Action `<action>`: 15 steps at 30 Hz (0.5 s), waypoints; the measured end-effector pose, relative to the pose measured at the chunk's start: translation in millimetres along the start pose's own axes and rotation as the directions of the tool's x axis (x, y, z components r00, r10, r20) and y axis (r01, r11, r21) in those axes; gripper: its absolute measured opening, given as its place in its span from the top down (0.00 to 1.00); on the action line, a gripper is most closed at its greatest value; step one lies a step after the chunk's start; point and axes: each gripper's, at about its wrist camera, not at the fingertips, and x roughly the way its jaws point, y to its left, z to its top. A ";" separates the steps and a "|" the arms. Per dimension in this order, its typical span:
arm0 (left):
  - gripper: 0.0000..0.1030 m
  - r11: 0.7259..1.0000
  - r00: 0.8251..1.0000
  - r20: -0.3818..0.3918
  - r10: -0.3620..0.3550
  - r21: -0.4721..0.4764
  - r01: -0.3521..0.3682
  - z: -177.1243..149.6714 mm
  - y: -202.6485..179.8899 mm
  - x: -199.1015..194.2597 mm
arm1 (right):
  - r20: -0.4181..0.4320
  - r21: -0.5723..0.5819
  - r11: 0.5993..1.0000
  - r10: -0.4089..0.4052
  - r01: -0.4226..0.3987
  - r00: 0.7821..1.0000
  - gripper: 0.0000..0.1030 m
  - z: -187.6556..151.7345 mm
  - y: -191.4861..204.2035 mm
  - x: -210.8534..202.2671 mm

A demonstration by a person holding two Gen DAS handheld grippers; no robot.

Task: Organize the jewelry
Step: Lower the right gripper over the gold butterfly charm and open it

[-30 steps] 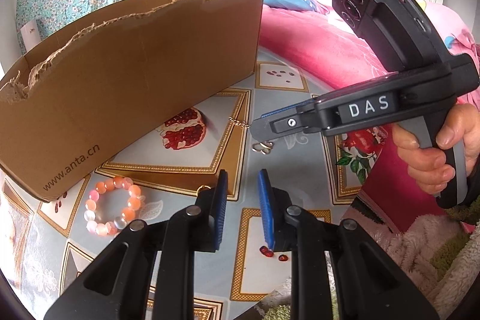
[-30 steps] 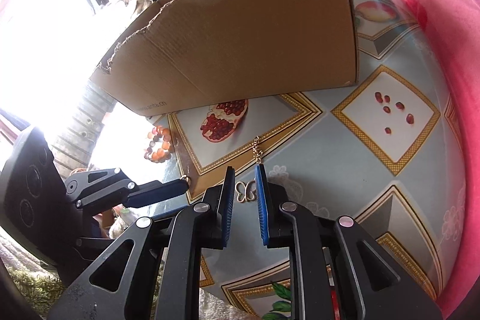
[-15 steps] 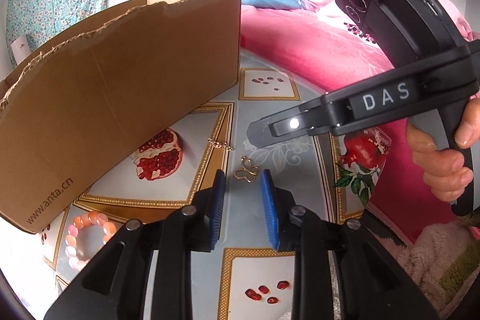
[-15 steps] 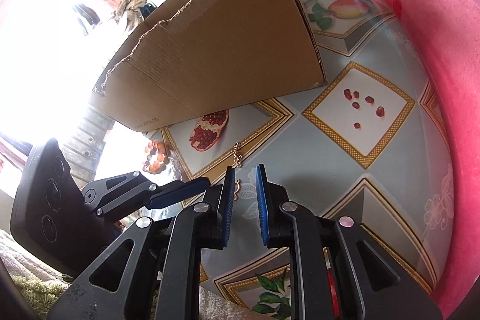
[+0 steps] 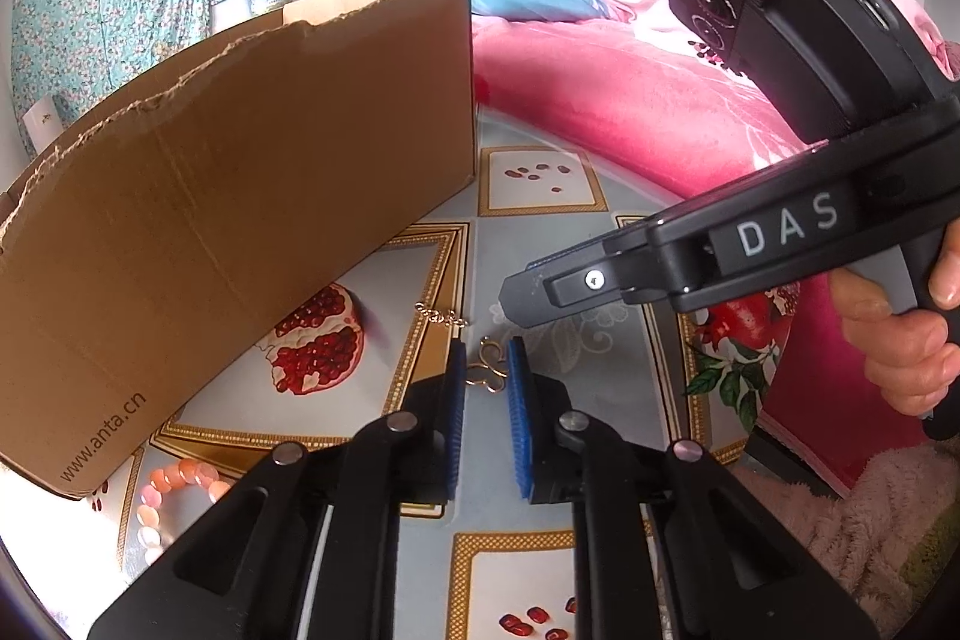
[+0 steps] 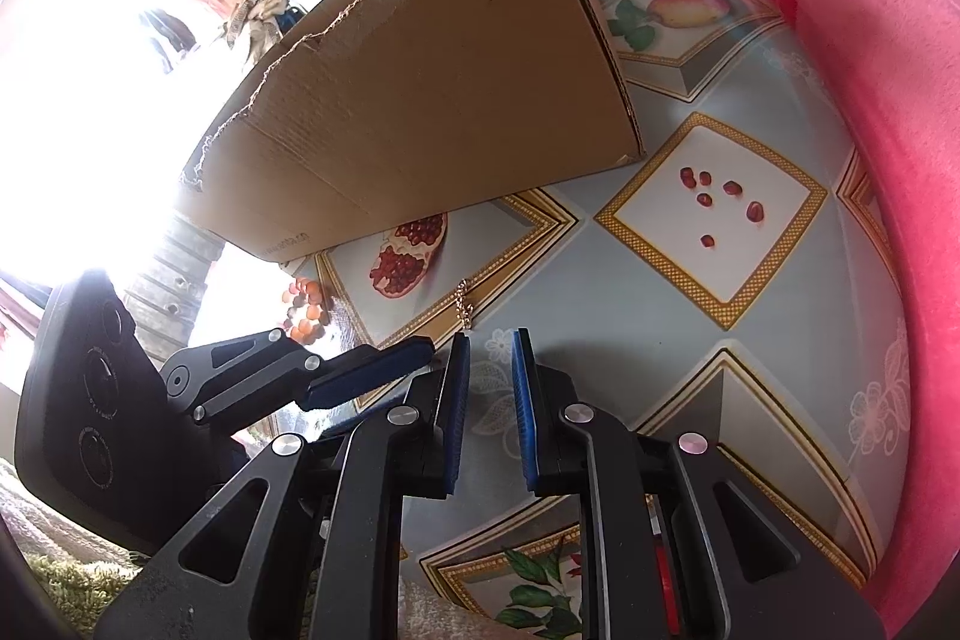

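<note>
Our left gripper (image 5: 485,370) is closing its blue pads around a little gold butterfly charm (image 5: 487,367) lying on the fruit-print tablecloth (image 5: 540,244); the pads do not press it yet. Our right gripper (image 6: 487,370) hangs nearby, pads a little apart, holding nothing. A gold chain (image 5: 440,316) lies just beyond the charm. A bead bracelet (image 5: 174,484) sits by the cardboard box (image 5: 252,196).

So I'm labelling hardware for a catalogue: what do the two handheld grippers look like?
Both are matte black plastic. The left gripper and right gripper each have two flat fingers lined with ridged blue pads, silver pivot rivets and triangular cut-outs. The right one shows white "DAS" lettering, a pistol handle and a green light.
</note>
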 end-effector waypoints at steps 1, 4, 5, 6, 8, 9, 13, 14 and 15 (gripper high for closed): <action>0.88 1.000 1.000 0.000 -0.001 -0.001 0.001 0.2 0.3 0.0 | 0.000 0.001 1.000 0.000 0.000 1.000 0.85 0.1 0.2 -0.1; 0.88 1.000 1.000 -0.001 0.003 0.003 -0.003 0.0 -0.3 -0.5 | 0.004 0.001 1.000 0.000 0.000 1.000 0.85 0.6 0.8 -0.4; 0.89 1.000 1.000 0.000 0.004 0.005 -0.004 -0.1 -0.9 -0.8 | 0.005 0.000 1.000 -0.001 0.001 1.000 0.85 0.6 0.9 -0.4; 0.90 1.000 1.000 0.000 0.004 0.008 -0.004 -0.5 -1.5 -1.3 | 0.005 0.000 1.000 -0.002 0.002 1.000 0.85 0.5 0.9 -0.6; 0.92 1.000 1.000 0.000 0.001 0.009 -0.001 -0.9 -2.2 -2.0 | 0.008 0.000 1.000 -0.002 0.002 1.000 0.85 0.6 1.5 -1.0; 0.93 1.000 1.000 0.000 0.000 0.007 0.000 -1.0 -2.2 -2.0 | 0.008 0.000 1.000 -0.003 0.003 1.000 0.85 0.7 1.6 -1.3; 0.94 1.000 1.000 0.000 -0.002 0.003 0.002 -2.4 -1.9 -2.2 | 0.011 -0.004 1.000 -0.004 0.004 1.000 0.85 0.4 2.5 -2.7; 0.94 1.000 1.000 -0.001 -0.003 0.003 0.003 -3.4 -1.5 -2.9 | 0.012 -0.005 1.000 -0.005 0.005 1.000 0.85 -0.2 3.0 -3.1; 0.94 1.000 1.000 0.000 -0.003 0.004 0.003 -4.2 -1.2 -3.6 | 0.012 -0.006 1.000 -0.006 0.006 1.000 0.85 -0.4 3.7 -3.5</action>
